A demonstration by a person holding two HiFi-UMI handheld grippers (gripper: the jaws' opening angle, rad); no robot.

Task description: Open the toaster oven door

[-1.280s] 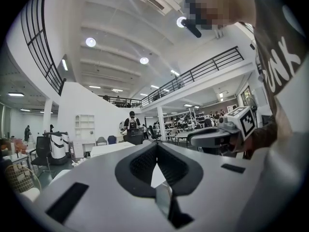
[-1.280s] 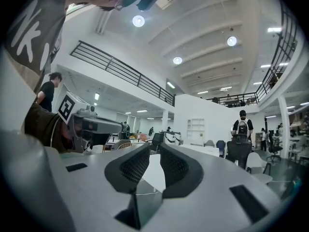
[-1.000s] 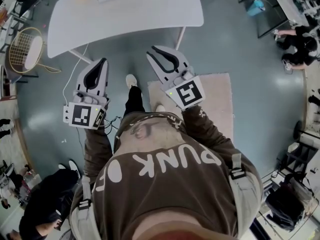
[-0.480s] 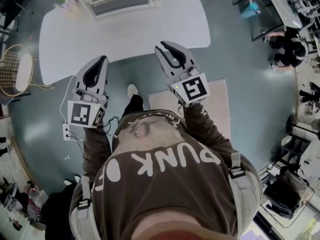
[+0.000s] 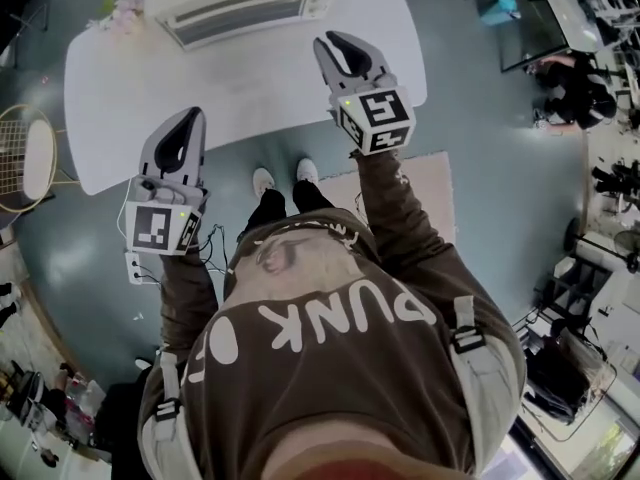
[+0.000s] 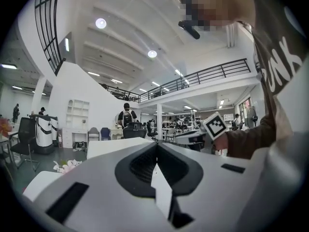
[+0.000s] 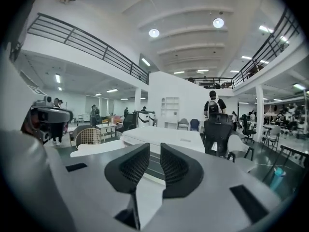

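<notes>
The white toaster oven (image 5: 240,3) stands at the far side of the white table (image 5: 250,88), its door closed as far as I can see. My right gripper (image 5: 346,46) hovers over the table's near right part, short of the oven. It is open, with a narrow gap and nothing in it. In the right gripper view the oven (image 7: 164,138) lies straight ahead beyond that gripper (image 7: 155,151). My left gripper (image 5: 187,118) hangs at the table's near edge, left of the oven. Its jaws meet in the left gripper view (image 6: 156,148) and it is empty.
Pale flowers (image 5: 120,10) lie on the table left of the oven. A racket (image 5: 25,153) leans at the far left, a power strip (image 5: 135,266) lies on the floor, and a pink rug (image 5: 430,183) is under my right. People (image 5: 575,78) sit at the right. An office chair (image 7: 217,129) stands beyond the table.
I have stepped up to the table and both grippers have gone forward. The right one went from over the floor to over the tabletop. The oven has come fully into view.
</notes>
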